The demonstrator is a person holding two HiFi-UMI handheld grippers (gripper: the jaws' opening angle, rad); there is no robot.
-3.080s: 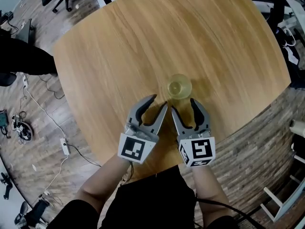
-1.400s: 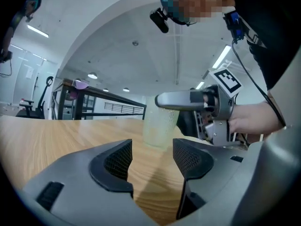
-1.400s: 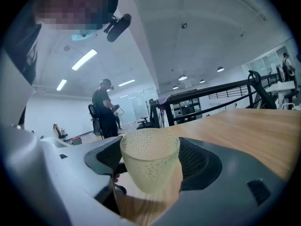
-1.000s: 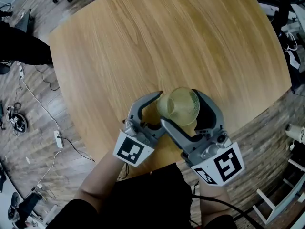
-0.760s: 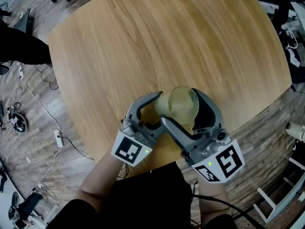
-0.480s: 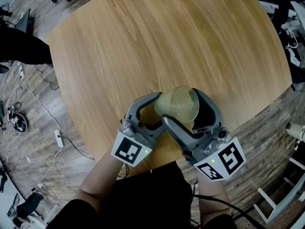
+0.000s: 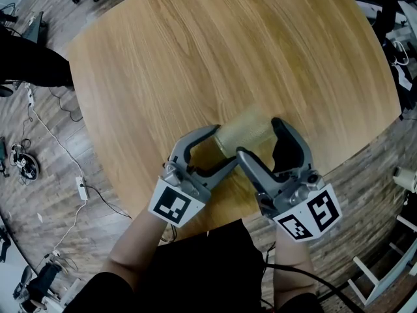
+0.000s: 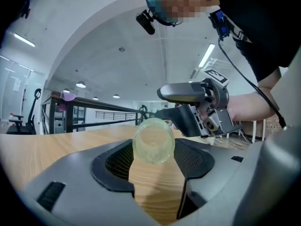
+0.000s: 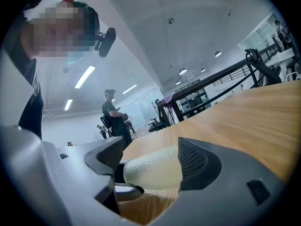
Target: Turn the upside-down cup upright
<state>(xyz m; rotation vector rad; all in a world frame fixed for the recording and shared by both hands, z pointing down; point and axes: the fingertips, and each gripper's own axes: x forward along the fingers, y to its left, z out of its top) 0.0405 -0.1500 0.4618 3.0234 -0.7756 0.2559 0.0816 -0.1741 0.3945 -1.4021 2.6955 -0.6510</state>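
A pale yellow-green translucent cup (image 7: 242, 132) with a dimpled wall lies on its side above the wooden table (image 7: 195, 57). My right gripper (image 7: 259, 137) is shut on the cup, one jaw on each side of its wall (image 9: 153, 170). My left gripper (image 7: 225, 145) stands open beside it on the left, its tips close to the cup's left end. In the left gripper view, one round end of the cup (image 8: 153, 141) faces the camera between the wide jaws, with the right gripper (image 8: 197, 108) behind it.
The table's rounded front edge (image 7: 339, 158) runs close to the right gripper. Wood floor with cables (image 7: 58, 155) lies to the left, and a person in black (image 7: 29, 64) is at the far left. Another person (image 9: 113, 117) stands far off.
Since 3.1 s ago the right gripper shut on the cup and lifted it from the table. In the last half second it rolled, tipping the cup onto its side.
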